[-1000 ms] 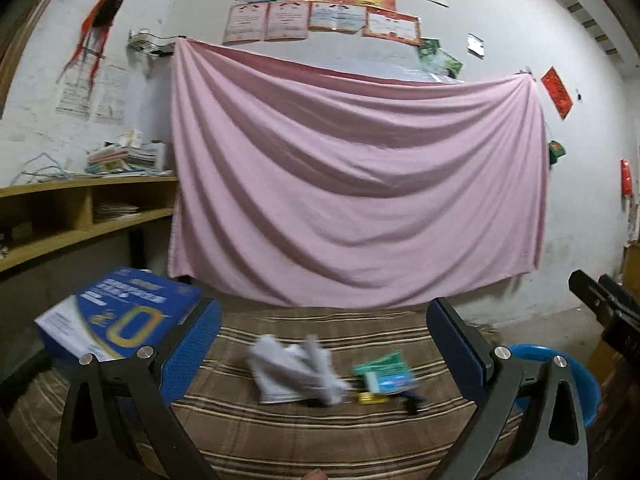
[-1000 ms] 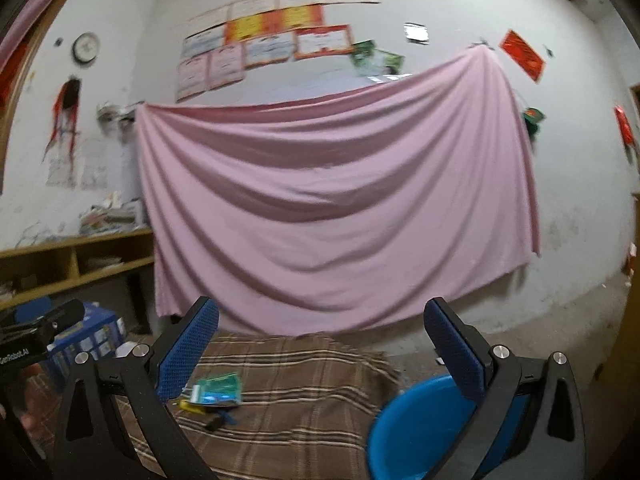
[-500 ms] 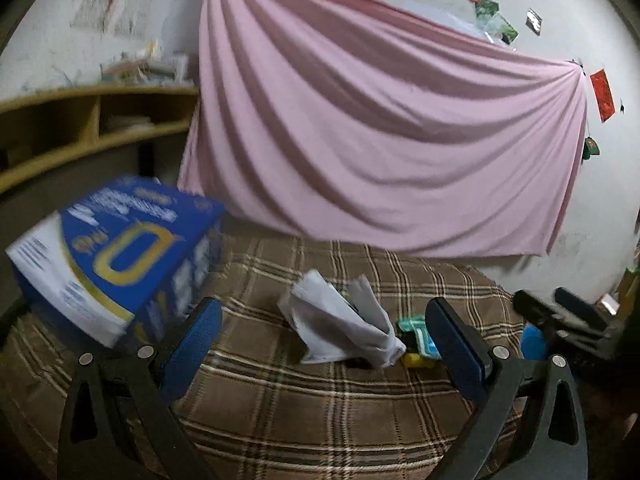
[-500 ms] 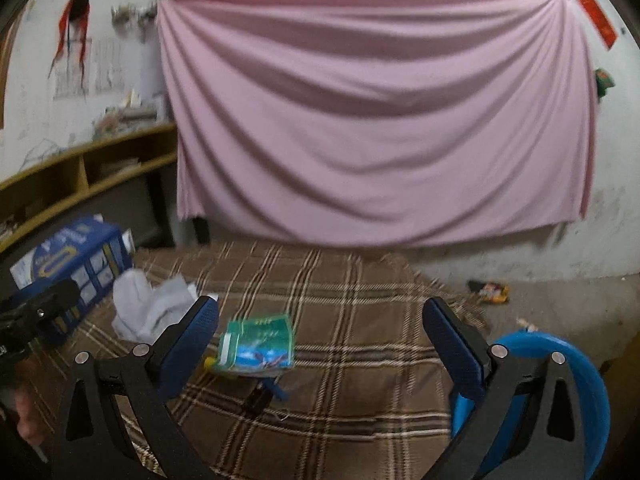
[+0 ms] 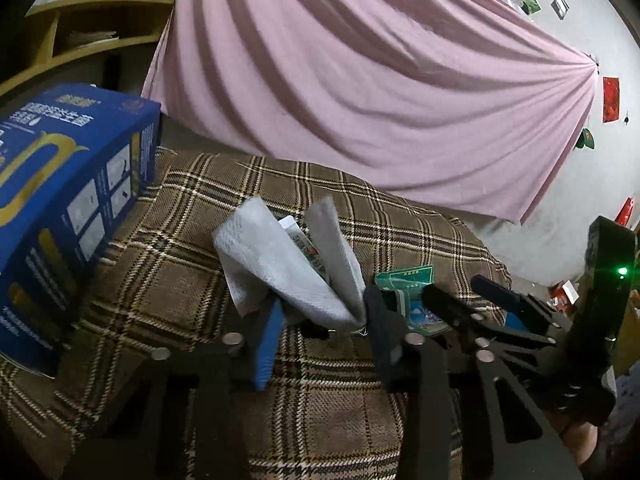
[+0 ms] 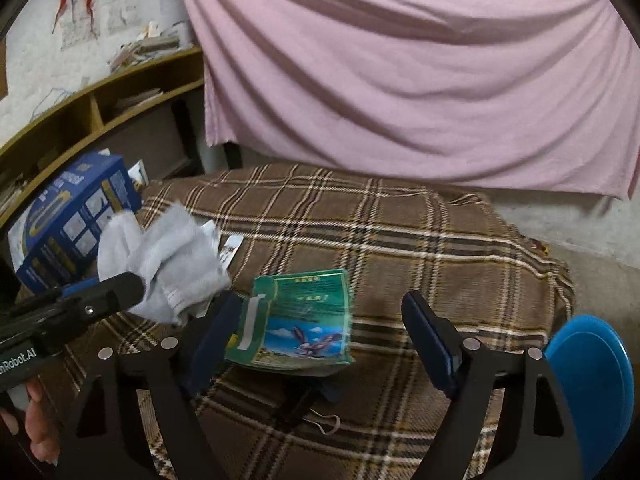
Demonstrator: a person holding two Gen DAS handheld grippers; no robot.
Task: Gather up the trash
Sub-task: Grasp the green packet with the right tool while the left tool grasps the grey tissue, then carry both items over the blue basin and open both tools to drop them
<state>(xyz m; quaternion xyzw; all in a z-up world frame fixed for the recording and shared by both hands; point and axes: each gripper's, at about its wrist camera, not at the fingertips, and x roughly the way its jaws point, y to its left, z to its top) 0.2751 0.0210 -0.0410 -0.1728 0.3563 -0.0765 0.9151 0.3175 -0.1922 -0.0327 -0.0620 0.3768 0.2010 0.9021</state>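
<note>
On the plaid blanket, my left claw has just closed on the gray tissue, while my right claw, narrowing yet unclenched, straddles the green packet.

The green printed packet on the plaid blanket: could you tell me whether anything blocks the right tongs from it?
Nothing visible does: the flat green printed packet lies uncovered between the open right tongs, with the crumpled grey tissue off to its left.

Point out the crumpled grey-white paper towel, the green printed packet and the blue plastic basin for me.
Crumpled grey-white paper towel (image 5: 276, 268): left wrist view, on its broad left fold.
Green printed packet (image 6: 304, 320): right wrist view, middle of its printed face.
Blue plastic basin (image 6: 592, 384): right wrist view, on its inner wall.
</note>
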